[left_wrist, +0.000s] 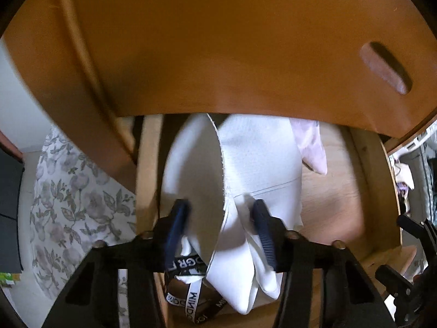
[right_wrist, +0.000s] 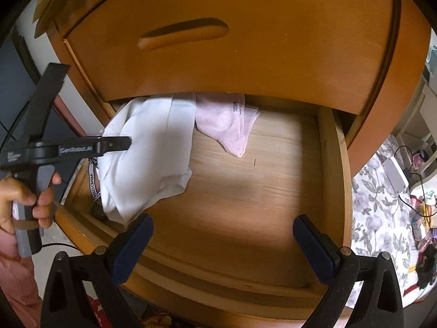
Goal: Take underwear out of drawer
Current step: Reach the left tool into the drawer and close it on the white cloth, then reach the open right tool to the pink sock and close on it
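Note:
White underwear point(left_wrist: 254, 158) point(right_wrist: 153, 147) lies bunched at the left side of the open wooden drawer point(right_wrist: 336, 164), partly raised off its floor. My left gripper point(left_wrist: 220, 218) is shut on a thick fold of it, one blue finger on each side of the cloth. In the right wrist view the left gripper point(right_wrist: 117, 143) comes in from the left, held by a hand point(right_wrist: 16, 196), with the cloth draping below its tip. My right gripper point(right_wrist: 222, 227) stands open over the drawer's front edge, with only bare drawer floor between its fingers.
A pink sock point(left_wrist: 314, 147) point(right_wrist: 226, 123) lies at the back of the drawer, beside the underwear. A black-and-white lettered waistband point(left_wrist: 191, 298) point(right_wrist: 94, 180) sits under the white cloth. The shut upper drawer front point(right_wrist: 183, 34) overhangs the back. Floral bedding point(right_wrist: 377, 210) lies to the right.

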`<state>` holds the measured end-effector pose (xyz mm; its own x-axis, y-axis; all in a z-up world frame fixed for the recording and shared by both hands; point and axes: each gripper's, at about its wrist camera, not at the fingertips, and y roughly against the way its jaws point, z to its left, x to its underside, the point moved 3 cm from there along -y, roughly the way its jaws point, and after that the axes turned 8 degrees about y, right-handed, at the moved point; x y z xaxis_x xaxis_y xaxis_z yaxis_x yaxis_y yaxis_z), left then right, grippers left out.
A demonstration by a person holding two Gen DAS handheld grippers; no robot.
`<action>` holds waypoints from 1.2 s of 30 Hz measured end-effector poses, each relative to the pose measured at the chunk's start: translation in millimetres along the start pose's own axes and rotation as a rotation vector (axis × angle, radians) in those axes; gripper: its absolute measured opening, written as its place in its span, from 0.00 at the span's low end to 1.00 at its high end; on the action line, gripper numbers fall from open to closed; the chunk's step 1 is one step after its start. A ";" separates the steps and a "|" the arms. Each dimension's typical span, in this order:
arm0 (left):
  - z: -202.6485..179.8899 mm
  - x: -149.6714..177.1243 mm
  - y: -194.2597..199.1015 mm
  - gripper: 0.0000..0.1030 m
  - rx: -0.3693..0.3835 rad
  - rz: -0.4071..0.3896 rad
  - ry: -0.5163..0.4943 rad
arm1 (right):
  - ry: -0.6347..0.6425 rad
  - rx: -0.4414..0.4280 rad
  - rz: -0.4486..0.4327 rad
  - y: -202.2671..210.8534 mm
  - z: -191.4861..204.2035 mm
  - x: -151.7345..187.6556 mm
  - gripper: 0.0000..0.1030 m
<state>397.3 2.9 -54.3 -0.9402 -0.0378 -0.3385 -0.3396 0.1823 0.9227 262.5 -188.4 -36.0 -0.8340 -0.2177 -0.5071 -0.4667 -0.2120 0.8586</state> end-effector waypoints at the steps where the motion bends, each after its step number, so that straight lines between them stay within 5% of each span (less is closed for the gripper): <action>1: -2.0 -0.8 -3.1 0.38 -0.006 0.011 -0.011 | -0.002 -0.001 0.000 0.7 -0.6 0.4 1.00; 7: -21.7 -0.6 -10.0 0.25 0.017 0.055 -0.093 | -0.009 -0.006 -0.011 7.1 -3.6 2.7 1.00; 18: -57.4 29.2 0.0 0.12 0.202 0.116 -0.180 | 0.004 -0.001 -0.015 15.0 -7.3 1.0 1.00; 24: -31.9 36.5 22.0 0.10 0.255 0.009 -0.052 | 0.012 0.018 -0.017 12.6 -20.2 -9.9 0.99; 36: 30.5 53.5 78.4 0.09 0.269 -0.224 0.178 | 0.049 0.021 -0.004 1.4 -15.8 -32.4 0.78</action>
<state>321.2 45.1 -5.6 -0.8416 -0.2709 -0.4672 -0.5399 0.4000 0.7406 293.6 -196.7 -19.5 -0.8170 -0.2632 -0.5131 -0.4764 -0.1933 0.8577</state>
